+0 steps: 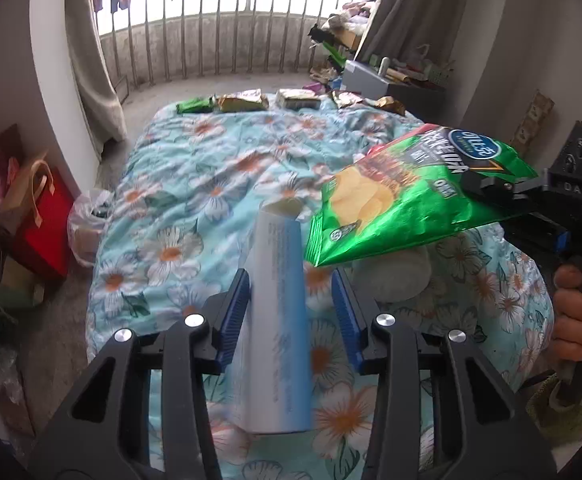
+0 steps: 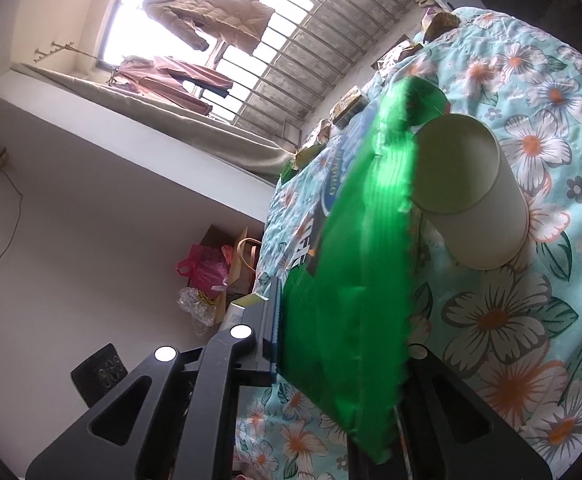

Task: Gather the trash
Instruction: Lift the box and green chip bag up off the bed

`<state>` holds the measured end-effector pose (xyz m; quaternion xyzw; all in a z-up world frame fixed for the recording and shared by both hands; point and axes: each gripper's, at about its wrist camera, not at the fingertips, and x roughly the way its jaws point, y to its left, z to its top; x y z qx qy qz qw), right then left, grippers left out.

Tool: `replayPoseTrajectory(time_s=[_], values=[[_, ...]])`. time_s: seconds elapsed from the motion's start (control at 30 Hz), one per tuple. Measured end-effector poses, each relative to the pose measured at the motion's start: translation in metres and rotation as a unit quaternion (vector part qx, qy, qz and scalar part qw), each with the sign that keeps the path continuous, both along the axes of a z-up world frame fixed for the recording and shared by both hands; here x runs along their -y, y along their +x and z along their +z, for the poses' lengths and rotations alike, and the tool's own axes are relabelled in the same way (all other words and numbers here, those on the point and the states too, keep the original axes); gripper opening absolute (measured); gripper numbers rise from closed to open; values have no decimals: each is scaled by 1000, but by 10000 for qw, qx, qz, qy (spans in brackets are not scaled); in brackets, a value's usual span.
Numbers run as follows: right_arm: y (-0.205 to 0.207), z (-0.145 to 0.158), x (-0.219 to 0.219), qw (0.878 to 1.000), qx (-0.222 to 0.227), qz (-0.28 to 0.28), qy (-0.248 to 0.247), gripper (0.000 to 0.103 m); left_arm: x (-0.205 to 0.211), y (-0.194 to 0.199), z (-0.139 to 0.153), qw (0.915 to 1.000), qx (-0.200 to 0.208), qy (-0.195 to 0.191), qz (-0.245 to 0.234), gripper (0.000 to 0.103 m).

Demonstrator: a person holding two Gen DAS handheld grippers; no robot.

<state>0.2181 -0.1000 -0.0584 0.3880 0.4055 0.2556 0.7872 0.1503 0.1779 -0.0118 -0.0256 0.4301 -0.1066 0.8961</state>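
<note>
Trash pickup under way above the flowered bed (image 1: 219,168)

Right gripper (image 1: 487,188) jaws clamp the green chip bag (image 1: 403,204); left gripper (image 1: 291,312) jaws stand part-open around a white box (image 1: 275,320), one pad touching; next, squeeze fully

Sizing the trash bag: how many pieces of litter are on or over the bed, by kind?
Green chip bag: 1
White-and-blue tube: 1
Paper cup: 1
Small snack packets along the bed's far edge: 5
Total: 8
</note>
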Motion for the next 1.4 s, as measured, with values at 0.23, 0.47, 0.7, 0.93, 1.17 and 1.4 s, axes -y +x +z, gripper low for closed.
replayPoseTrajectory(time_s=[0.23,0.47,0.7,0.93,1.17,1.4], values=[[-6,3,4,10000,26,-43,-67,8,-17,-2,-5,9990,-5,-426,155,80],[-9,0,7,10000,-25,-52,-64,8,-27,19,-38,9979,-550,-14,352,85],[-8,2,6,9999,-52,-51,-90,8,-39,26,-50,9955,-697,-114,632,85],[-5,2,2,10000,-52,-34,-68,8,-34,14,-38,9974,-394,99,593,57],[-5,6,1,10000,36,6,-44,8,-24,9,-30,9984,-182,240,483,28],[-10,12,2,9997,220,98,17,5,-18,3,-15,9965,174,622,527,28]])
